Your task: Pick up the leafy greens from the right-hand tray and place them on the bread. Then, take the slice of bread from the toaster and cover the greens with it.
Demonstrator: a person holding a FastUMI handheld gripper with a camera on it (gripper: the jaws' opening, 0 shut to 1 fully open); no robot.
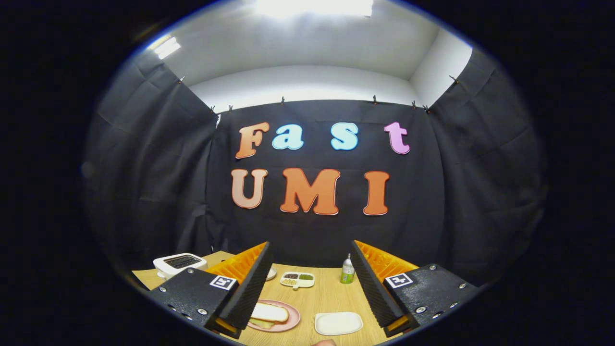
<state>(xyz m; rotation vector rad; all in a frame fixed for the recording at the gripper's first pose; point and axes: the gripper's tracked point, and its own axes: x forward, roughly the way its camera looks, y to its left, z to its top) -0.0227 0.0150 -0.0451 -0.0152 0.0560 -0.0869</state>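
The bench (331, 298) is a pale wooden top running from beneath the gripper back to the black cloth wall (312, 230) of the booth. The gripper (310, 283) hangs above it with its two fingers spread wide apart, released, nothing between them and nothing touching them. At the bench's far left, beyond the left finger, stands a white toaster (180, 263); whether a slice sits in its slot I cannot tell. Below and between the fingers, close to the left one, lies a pink plate (288, 323) carrying a slice of bread (270, 312), with something yellowish-green peeking out under it. Just beside the plate, toward the right finger, rests a white tray (338, 323); no greens can be made out on it. Farther back sits a small divided dish (298, 279) with dark and green fillings, and near it a small green-labelled bottle (347, 270) stands upright.
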